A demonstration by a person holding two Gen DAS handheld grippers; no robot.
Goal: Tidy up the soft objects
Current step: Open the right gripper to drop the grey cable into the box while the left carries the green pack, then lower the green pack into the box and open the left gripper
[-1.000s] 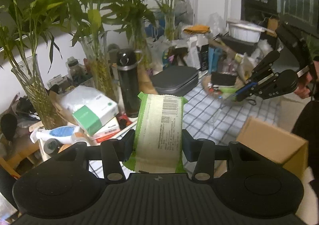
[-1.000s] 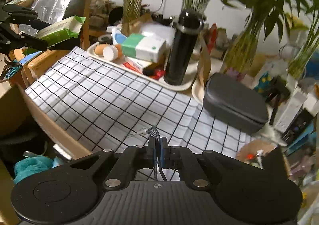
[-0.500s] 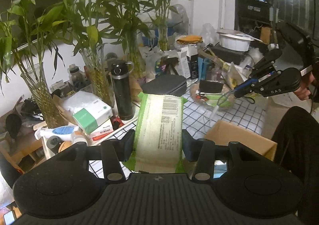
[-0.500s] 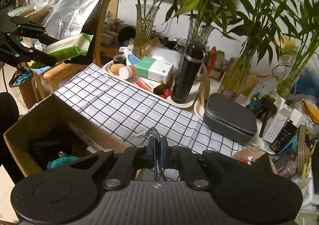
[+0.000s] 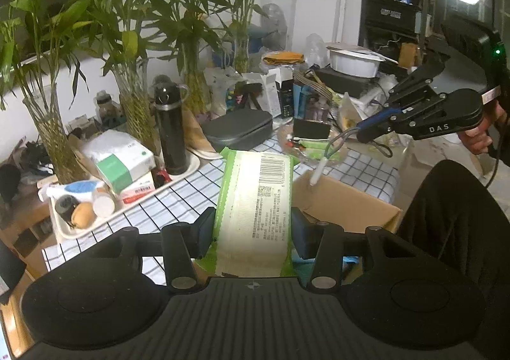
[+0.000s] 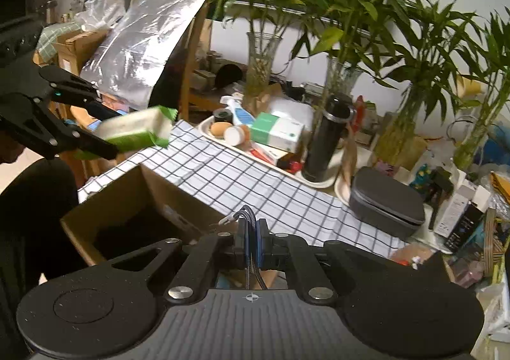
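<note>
Green wipes pack (image 5: 255,200) clamped by left fingers | braided cable (image 6: 250,232) pinched by right | cardboard box (image 6: 127,197) now nearer

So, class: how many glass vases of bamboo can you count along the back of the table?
4 in the left wrist view: the far-left vase, one behind the black flask, one to the flask's right, one further back. Clutter may hide others.

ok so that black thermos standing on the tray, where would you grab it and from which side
Take the black thermos around the middle of its straight round body, coming in level from the checked cloth side. It stands upright, and that side looks clear, while a green-and-white box, vases and clutter crowd the others. The loop at its cap looks too thin for a sure hold.
</note>
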